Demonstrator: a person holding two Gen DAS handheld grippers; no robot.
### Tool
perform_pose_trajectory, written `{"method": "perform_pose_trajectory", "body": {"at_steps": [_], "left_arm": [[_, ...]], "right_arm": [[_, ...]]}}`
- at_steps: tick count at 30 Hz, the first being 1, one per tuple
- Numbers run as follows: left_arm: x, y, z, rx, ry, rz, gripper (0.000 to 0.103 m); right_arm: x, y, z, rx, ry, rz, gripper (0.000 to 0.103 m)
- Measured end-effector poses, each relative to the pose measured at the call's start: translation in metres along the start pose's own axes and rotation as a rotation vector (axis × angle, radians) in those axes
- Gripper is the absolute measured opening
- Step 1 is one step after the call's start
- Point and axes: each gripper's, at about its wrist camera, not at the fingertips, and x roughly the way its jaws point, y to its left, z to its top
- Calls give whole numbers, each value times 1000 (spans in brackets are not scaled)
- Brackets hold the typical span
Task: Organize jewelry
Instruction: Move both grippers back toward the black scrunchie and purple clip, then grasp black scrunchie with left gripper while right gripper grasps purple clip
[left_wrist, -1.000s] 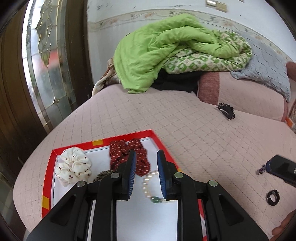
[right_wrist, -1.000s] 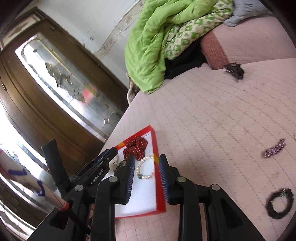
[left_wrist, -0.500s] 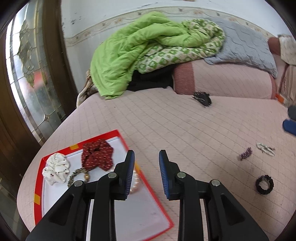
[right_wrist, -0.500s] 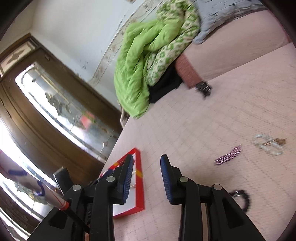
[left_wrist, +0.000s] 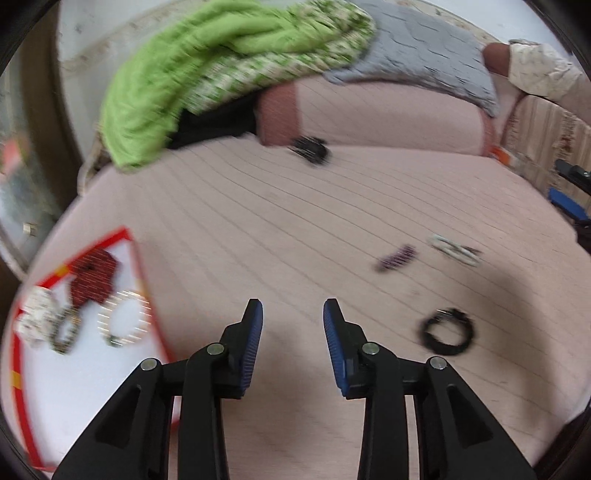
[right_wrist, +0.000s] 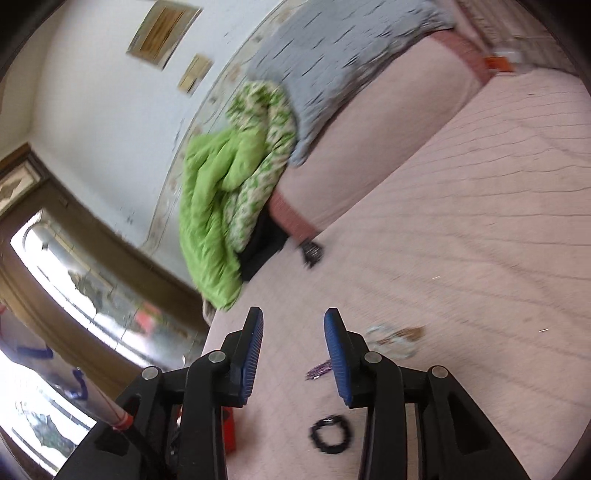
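Observation:
A red-rimmed white tray (left_wrist: 138, 266) lies at the left of the pink bed, holding a dark red scrunchie (left_wrist: 92, 275), a white scrunchie (left_wrist: 35, 319), a pearl bracelet (left_wrist: 123, 319) and a bronze chain. My left gripper (left_wrist: 293, 314) hangs over bare bedding right of the tray, jaws opening, nothing between them. On the bed lie a black beaded bracelet (left_wrist: 447, 331), a purple piece (left_wrist: 397, 257) and a pale chain (left_wrist: 456, 251). My right gripper (right_wrist: 293, 325) is also opening and empty, above the black bracelet (right_wrist: 330, 434), with the purple piece (right_wrist: 319, 369) and pale chain (right_wrist: 391, 338) beside its right finger.
A black hair claw (left_wrist: 309, 147) lies near the pink bolster. Green and patterned quilts (left_wrist: 207, 70) and a grey blanket (left_wrist: 417, 62) are piled at the back. A glazed wooden door (right_wrist: 74, 258) stands left of the bed. The right gripper's blue pad (left_wrist: 567, 208) shows at the edge.
Both grippers swung right, away from the tray, toward the loose pieces on the bed. Their jaws have spread wider. The pearl bracelet stays in the tray.

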Motion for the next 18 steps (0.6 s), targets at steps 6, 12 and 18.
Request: {"method": "perform_pose_trajectory", "body": {"at_steps": [6, 12, 18], "left_arm": [[22, -34, -6, -10, 115, -191, 33], [44, -67, -8, 18, 183, -256, 33], [63, -100, -10, 122, 179, -182, 26]], "right_arm": [[-16, -23, 6, 28, 0, -33, 52], [-7, -28, 4, 35, 56, -30, 58], [7, -27, 0, -11, 112, -75, 59]]}}
